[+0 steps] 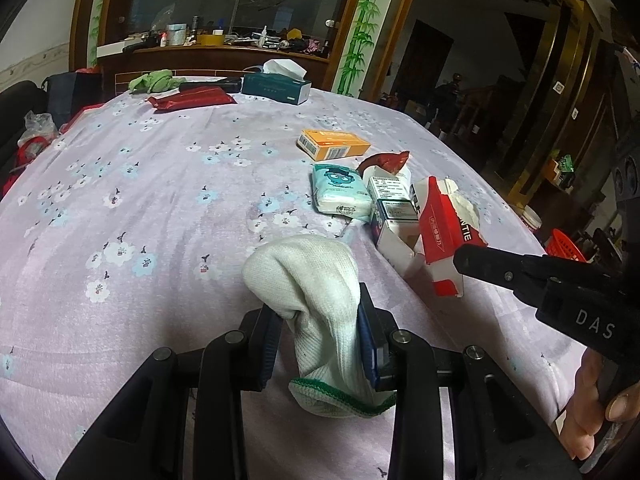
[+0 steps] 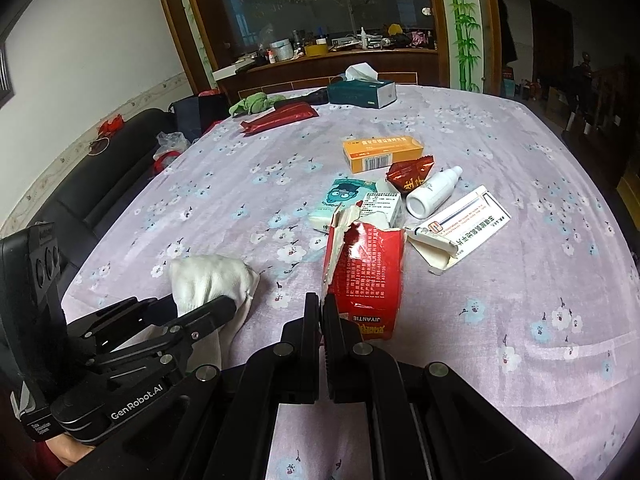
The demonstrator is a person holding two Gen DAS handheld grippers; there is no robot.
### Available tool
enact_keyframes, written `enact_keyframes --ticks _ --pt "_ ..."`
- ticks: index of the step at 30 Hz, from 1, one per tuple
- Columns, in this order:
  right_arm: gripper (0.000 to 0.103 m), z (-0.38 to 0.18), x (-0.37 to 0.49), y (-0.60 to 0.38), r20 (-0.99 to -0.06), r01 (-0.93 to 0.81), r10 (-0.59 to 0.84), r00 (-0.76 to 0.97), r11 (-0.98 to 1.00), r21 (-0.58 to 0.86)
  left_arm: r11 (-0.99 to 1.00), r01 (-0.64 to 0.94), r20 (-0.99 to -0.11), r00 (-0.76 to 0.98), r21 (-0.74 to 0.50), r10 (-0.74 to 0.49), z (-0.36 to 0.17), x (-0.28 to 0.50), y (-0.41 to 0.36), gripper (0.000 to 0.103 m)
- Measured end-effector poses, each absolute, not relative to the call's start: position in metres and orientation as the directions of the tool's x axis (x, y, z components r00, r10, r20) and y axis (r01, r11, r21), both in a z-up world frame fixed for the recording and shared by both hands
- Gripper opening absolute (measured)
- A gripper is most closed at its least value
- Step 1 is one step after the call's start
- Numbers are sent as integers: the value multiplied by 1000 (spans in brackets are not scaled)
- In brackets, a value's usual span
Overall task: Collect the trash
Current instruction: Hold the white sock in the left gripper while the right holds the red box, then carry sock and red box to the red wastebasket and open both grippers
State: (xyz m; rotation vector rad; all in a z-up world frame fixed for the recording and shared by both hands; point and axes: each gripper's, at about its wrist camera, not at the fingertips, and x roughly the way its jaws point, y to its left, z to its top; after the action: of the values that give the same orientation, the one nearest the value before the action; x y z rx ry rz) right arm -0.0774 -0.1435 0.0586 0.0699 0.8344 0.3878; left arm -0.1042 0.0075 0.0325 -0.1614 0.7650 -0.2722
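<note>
A lilac flowered cloth (image 2: pixel 500 280) is covering the table, with a cluttered wooden sideboard (image 2: pixel 340 60) standing past its far edge and a dark sofa (image 2: pixel 100 184) along its left edge. Toward the near edge, the left gripper (image 1: pixel 320 320) is clamping a white glove (image 1: pixel 312 280). Beside it, the right gripper (image 2: pixel 322 312) is pinching a torn red carton (image 2: pixel 364 276), its ripped top gaping, just in front of the litter of boxes (image 2: pixel 380 152), a white bottle (image 2: pixel 434 192) and a tissue packet (image 2: pixel 340 200) at mid-table.

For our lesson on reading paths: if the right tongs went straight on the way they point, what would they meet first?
The torn red carton they already pinch; beyond it, probably the white medicine box, though depth is unclear.
</note>
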Motion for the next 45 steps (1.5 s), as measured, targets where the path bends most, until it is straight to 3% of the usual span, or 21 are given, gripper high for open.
enact_keyframes --ticks 45 --pt "2 61 -123 -258 -627 -173 407 664 900 400 923 334 -686 629 -189 -367 53 -105 -71 33"
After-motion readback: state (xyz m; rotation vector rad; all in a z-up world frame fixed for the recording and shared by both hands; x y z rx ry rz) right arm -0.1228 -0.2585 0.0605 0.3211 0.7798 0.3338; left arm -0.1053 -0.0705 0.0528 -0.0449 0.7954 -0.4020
